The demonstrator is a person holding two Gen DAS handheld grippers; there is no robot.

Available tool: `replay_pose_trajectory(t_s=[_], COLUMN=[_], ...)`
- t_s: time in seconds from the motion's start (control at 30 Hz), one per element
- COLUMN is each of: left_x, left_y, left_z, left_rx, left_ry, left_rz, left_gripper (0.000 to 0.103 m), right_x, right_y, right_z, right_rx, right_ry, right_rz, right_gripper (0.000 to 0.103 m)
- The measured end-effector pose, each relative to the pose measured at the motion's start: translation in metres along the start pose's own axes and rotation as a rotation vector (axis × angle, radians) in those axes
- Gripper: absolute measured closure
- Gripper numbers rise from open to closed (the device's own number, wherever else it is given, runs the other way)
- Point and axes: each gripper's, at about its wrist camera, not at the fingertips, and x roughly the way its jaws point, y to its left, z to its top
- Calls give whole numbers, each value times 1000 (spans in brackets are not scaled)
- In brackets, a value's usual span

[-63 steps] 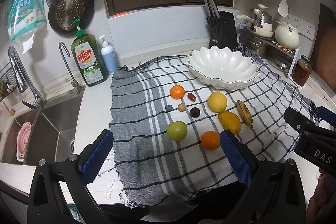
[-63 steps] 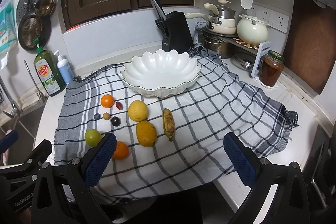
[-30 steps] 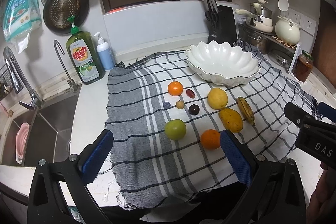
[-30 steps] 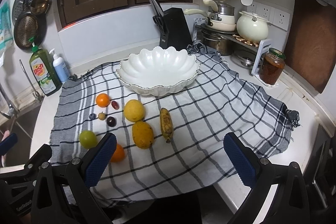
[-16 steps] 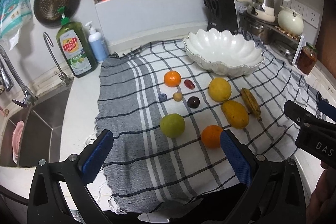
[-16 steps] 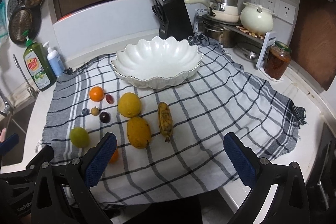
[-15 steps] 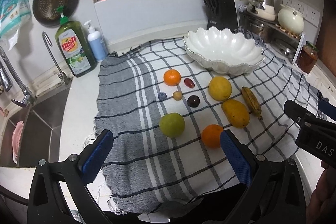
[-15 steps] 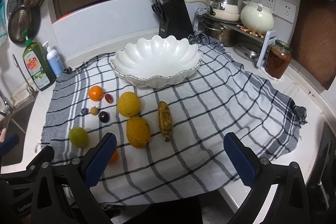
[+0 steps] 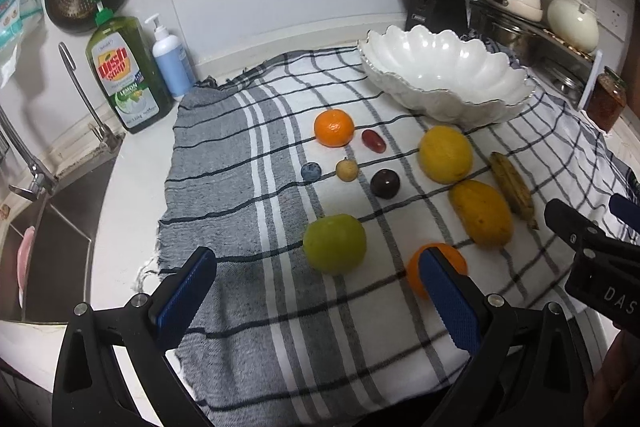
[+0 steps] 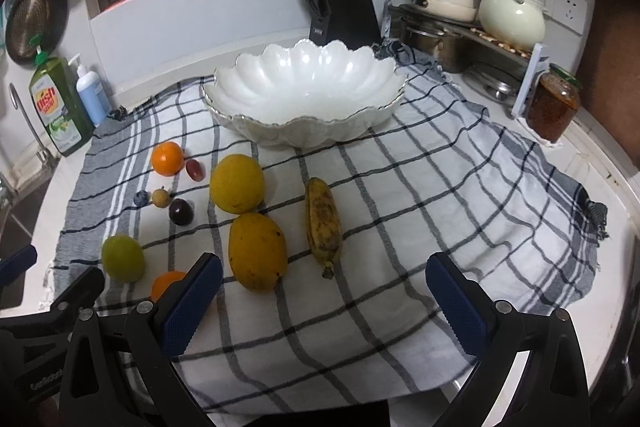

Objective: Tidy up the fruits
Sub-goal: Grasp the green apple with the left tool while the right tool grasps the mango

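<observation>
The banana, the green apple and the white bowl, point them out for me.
banana (image 10: 323, 227), right wrist view, middle of its spotted peel.
green apple (image 9: 334, 243), left wrist view, centre of its skin.
white bowl (image 10: 308, 89), right wrist view, bare inner wall.

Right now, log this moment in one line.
left tongs open | right tongs open | scalloped white bowl empty | fruits on checked cloth

Dim indoor light, you get soft glare on the white bowl (image 10: 304, 87). Heavy fisheye bending and black corners from 10 to 2 o'clock; centre sharp.
</observation>
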Motion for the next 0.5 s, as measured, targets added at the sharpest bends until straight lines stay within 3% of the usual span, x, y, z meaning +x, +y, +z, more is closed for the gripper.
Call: replay_pose_trajectory(t_s=[0.23, 0.4, 0.5], left_x=[30, 45, 51], left_y=[5, 4, 4], left_z=[1, 1, 1], left_rx=[-15, -9, -4], left_ry=[43, 65, 69], left_rz=[-1, -3, 2], left_gripper=[8, 13, 14], right_x=[21, 37, 45], right_y=[14, 21, 27], right_z=[3, 2, 3], right_rx=[-34, -44, -55], right_ry=[30, 76, 95], right_rz=[33, 87, 107], right_gripper=[5, 22, 26])
